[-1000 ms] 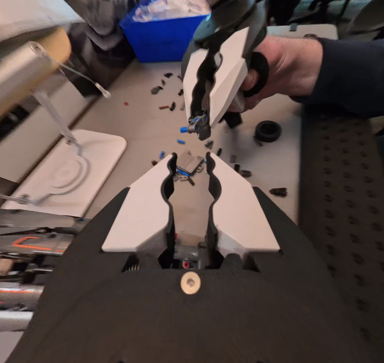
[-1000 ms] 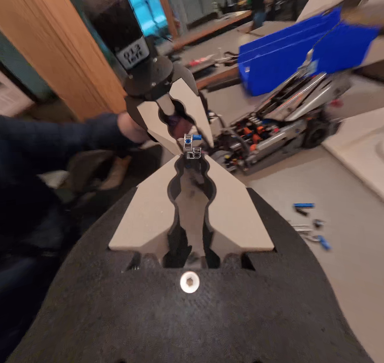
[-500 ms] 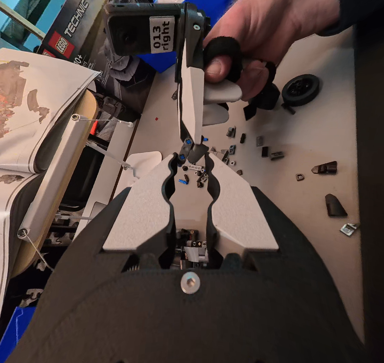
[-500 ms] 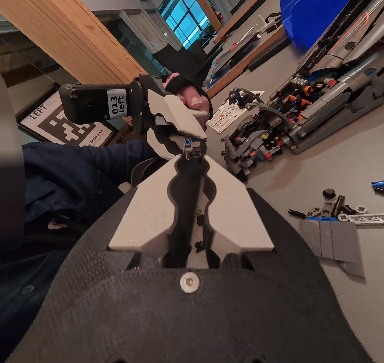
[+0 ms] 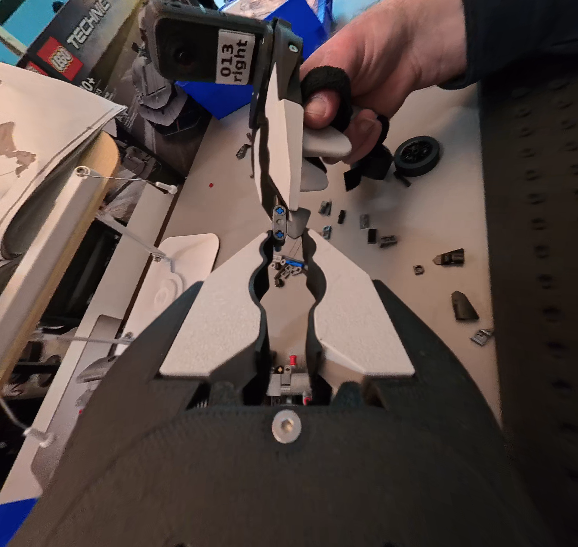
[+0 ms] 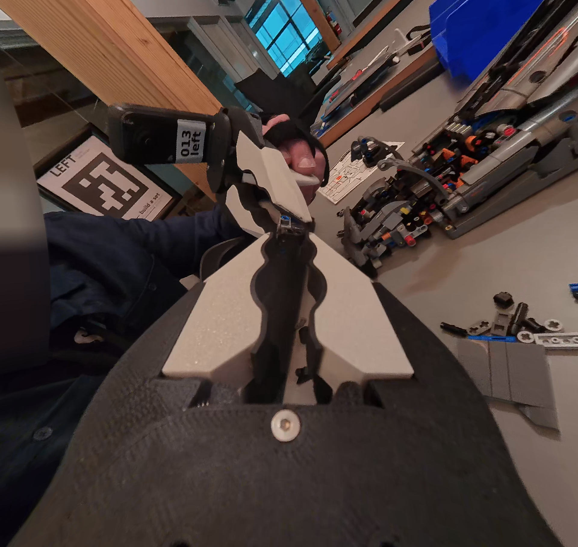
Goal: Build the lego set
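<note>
A small grey connector [image 5: 280, 222] with blue pins is gripped by the right gripper [image 5: 283, 211] and offered between the open jaws of the left gripper [image 5: 286, 237], probably for a handover.

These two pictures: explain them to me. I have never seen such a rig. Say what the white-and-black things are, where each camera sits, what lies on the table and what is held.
Nothing here is a robot arm. A person holds two hand tools, each with two white jaws and a camera looking forward along them.

The left wrist view looks along the left gripper, its jaws apart. Opposite it, a hand holds the right gripper.

The right wrist view looks back the other way, along the right gripper's own jaws.

The right gripper pinches a small grey lego piece with blue pins, brought to the left gripper's tips.

On the table lie loose small lego parts, a black wheel and a half-built grey lego model.
</note>
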